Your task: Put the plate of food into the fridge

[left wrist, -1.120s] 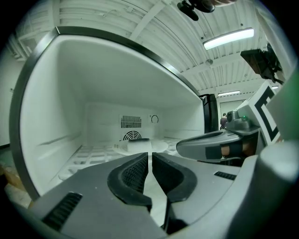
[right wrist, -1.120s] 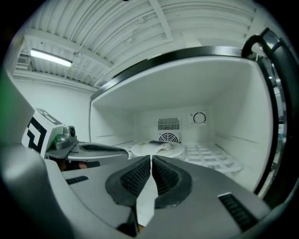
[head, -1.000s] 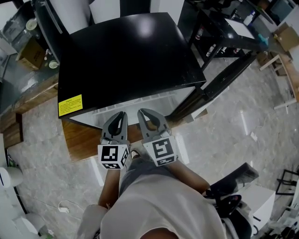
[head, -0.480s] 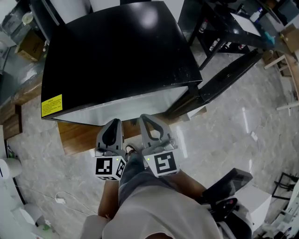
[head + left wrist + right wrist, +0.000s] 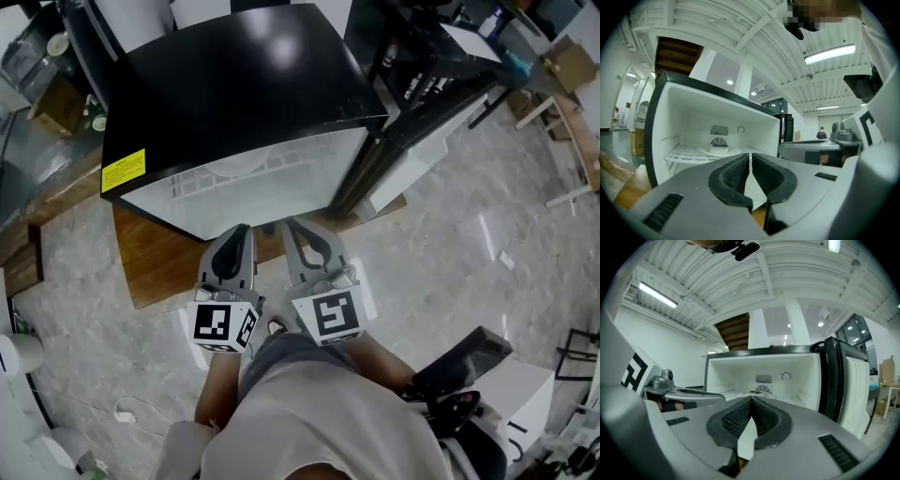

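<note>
Already the plate of food (image 5: 718, 151) is seen resting on the white wire shelf (image 5: 682, 154) inside the open fridge (image 5: 244, 84), straight ahead of both grippers and well beyond their tips. In the left gripper view it lies just above and left of the jaw tips. What is on it shows only as a pale lump and cannot be named more closely.

The plate is judged to be stiff, glazed and breakable, with some weight from the food. Its smooth rim is likely to be slippery between the ribbed pads. If it had to be shifted, it would best be taken at the near rim, from both sides at once, and kept level so that nothing slides off.

The left gripper (image 5: 240, 231) is held level before the fridge mouth with its jaws drawn together to a bare slit, and nothing is caught between them. The right gripper (image 5: 292, 227), just beside it, is fully closed and likewise empty. Neither tool is touching the plate, the shelf or the cabinet. The fridge door (image 5: 843, 385) stands open to the right of the right gripper. The placing is judged done, with the door left to be closed.
</note>
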Motion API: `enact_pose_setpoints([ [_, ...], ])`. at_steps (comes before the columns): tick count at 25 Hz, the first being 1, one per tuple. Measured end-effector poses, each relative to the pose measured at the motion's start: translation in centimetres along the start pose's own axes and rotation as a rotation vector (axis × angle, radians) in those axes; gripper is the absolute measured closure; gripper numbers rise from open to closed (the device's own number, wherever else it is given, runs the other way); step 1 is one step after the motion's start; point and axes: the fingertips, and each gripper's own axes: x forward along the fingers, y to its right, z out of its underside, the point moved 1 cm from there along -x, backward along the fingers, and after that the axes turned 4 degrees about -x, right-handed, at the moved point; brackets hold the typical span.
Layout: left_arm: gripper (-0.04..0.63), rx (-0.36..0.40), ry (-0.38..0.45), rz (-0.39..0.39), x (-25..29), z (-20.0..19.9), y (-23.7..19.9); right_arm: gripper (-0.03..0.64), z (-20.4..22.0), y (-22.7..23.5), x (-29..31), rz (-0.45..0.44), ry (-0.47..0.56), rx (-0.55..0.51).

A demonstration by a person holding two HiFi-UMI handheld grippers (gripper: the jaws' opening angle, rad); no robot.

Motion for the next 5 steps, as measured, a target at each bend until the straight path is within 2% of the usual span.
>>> enact_pose_setpoints([
  [5,0.558,-0.012,0.007,0.021,-5.5,-0.7,1.0,0.598,-1.8,-4.3,-3.8,0.019,0.006,-0.017],
])
